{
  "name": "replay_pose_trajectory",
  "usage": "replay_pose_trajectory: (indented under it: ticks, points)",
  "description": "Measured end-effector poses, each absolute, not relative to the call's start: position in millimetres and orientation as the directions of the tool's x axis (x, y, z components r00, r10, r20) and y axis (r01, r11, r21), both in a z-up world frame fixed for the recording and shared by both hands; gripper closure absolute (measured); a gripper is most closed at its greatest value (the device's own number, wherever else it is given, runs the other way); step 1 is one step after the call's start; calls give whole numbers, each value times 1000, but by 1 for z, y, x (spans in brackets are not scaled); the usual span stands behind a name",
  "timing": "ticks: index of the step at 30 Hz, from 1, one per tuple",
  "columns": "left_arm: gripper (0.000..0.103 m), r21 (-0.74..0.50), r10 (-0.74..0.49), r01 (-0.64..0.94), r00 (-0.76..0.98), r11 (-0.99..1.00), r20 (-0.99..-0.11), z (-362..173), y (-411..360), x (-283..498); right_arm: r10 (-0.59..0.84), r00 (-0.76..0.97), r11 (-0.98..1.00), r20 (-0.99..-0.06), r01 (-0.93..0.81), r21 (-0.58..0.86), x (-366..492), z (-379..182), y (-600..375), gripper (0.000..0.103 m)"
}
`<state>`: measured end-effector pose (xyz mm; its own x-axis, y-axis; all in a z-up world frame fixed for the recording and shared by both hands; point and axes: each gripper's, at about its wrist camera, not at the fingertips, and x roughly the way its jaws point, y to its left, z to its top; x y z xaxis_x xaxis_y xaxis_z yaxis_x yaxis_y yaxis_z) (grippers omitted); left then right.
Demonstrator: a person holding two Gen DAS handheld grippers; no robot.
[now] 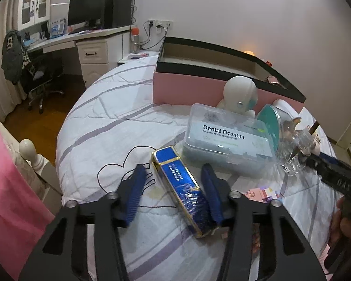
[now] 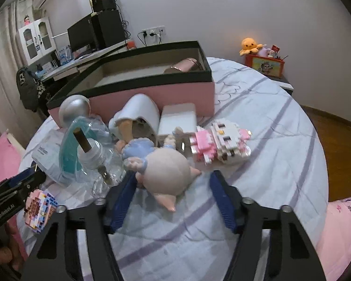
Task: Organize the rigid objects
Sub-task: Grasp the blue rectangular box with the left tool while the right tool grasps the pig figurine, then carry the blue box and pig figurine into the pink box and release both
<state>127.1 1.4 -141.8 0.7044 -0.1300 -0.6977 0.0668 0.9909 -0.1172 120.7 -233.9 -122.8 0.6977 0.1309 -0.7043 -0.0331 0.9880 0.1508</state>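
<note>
My left gripper (image 1: 174, 171) is open, its blue fingers either side of a shiny blue and gold box (image 1: 179, 187) lying on the bed. Behind it sit a clear Dental Flossers box (image 1: 224, 140) and a white robot figure (image 1: 241, 93). My right gripper (image 2: 173, 178) is open around a pale pig-like doll in a blue dress (image 2: 161, 166). A pink and white block figure (image 2: 220, 142) lies just beyond. A pink storage box with a black rim (image 2: 152, 86) stands behind, holding a rose-gold cylinder (image 2: 184, 66).
A clear glass bottle with a cork (image 2: 89, 149), a teal-lidded tub (image 1: 269, 124), a white cup on its side (image 2: 140, 112), a white block (image 2: 177, 119) and a small pixel-block cube (image 2: 41, 208) crowd the bedspread (image 2: 269, 152). A desk (image 1: 77, 37) stands at the back left.
</note>
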Motion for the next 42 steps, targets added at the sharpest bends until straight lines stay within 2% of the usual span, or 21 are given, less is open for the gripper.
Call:
replay_pose_trajectory:
  ticks: [3, 5, 9, 12, 14, 16, 18, 33, 42]
  points:
    - [68, -121, -141, 78, 708, 990, -692, -141, 3, 124, 152, 693, 985, -705, -46, 167, 123, -122, -234, 46]
    - [74, -136, -155, 84, 705, 987, -692, -140, 6, 122, 168, 688, 983, -706, -63, 173, 123, -123, -233, 51]
    - [71, -96, -131, 89, 699, 991, -703, -142, 1, 123, 167, 678, 982, -716, -49, 182, 128, -123, -231, 48]
    - [72, -87, -127, 92, 705, 992, -698, -143, -3, 124, 157, 676, 985, -720, -56, 162, 133, -123, -229, 50]
    - [79, -111, -145, 94, 705, 989, -695, -142, 1, 123, 173, 686, 982, -707, -64, 179, 129, -122, -231, 56]
    - [83, -133, -158, 91, 703, 987, -693, -141, 7, 122, 191, 691, 977, -697, -65, 204, 124, -122, -235, 58]
    - [83, -142, -165, 91, 704, 986, -690, -140, 9, 119, 195, 694, 976, -693, -66, 209, 118, -122, -236, 60]
    - [83, -142, -177, 112, 749, 984, -638, -110, 8, 108, 205, 742, 968, -638, -55, 246, 95, -97, -257, 60]
    - [83, -117, -184, 143, 795, 983, -578, -64, 3, 122, 234, 778, 967, -584, -126, 220, 103, -56, -246, 60]
